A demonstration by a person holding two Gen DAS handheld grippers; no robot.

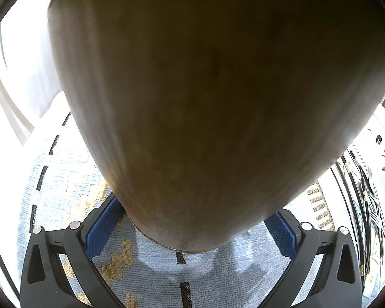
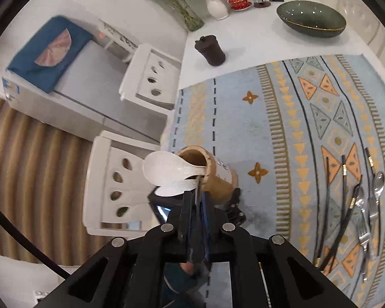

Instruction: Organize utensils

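The holder (image 1: 213, 89) is gripped by the left fingers (image 1: 192, 231); the spoon (image 2: 172, 172), pinched by the closed right fingers (image 2: 196, 200), should be lowered handle-first into its mouth at twelve o'clock.

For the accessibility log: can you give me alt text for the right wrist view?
The right gripper, shut on a white ceramic spoon, holds its bowl at the mouth of a tilted wooden holder over a patterned cloth. Chopsticks, forks and spoons lie at right.
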